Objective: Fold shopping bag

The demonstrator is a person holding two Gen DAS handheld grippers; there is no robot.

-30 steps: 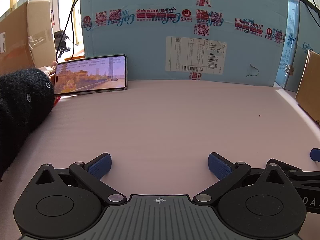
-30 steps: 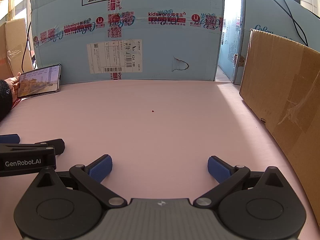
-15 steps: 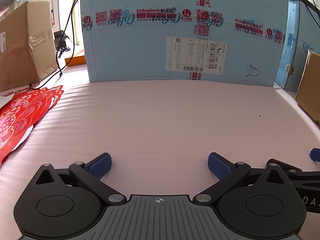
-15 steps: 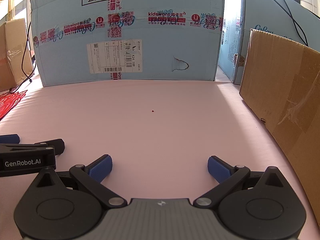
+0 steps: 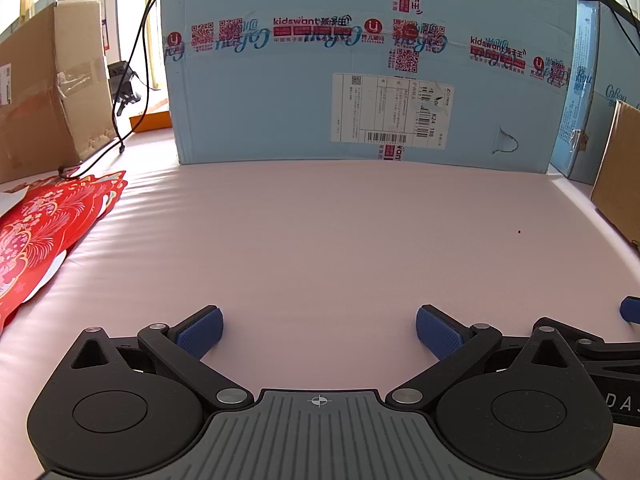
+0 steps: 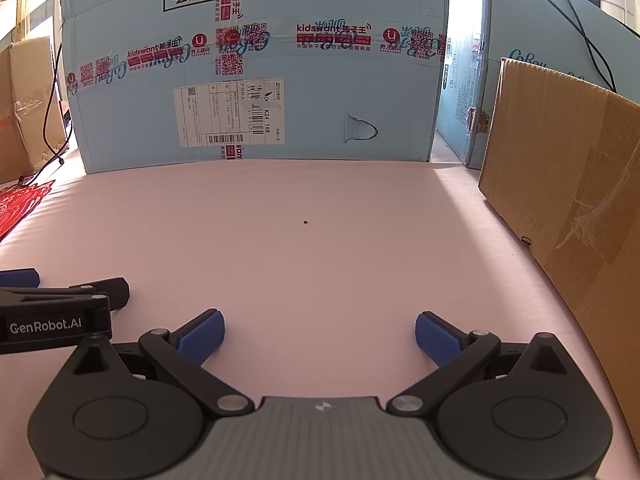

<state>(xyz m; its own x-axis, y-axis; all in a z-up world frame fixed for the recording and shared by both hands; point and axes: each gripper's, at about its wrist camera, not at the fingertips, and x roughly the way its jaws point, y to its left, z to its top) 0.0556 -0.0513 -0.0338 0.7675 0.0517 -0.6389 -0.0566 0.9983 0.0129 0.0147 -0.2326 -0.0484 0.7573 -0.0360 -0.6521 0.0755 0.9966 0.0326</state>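
Note:
A flat red shopping bag [image 5: 44, 232] with gold and white flower print lies on the pink table at the far left; its edge [image 6: 20, 204] also shows in the right wrist view. My left gripper [image 5: 319, 330] rests low over the table, open, nothing between its blue pads, well right of the bag. My right gripper [image 6: 319, 334] sits beside it on the right, also open and empty. The left gripper's side [image 6: 60, 304] shows at the left of the right wrist view.
A big light-blue carton [image 5: 360, 80] walls off the back of the pink table [image 5: 340, 232]. Brown cardboard boxes stand at the left [image 5: 44, 92] and right [image 6: 568, 200]. Black cables [image 5: 132, 92] hang at the back left. A small dark speck [image 6: 305, 222] lies mid-table.
A sleeved arm holding a phone at the left has withdrawn out of view, uncovering the red bag. Both grippers have stayed still and open.

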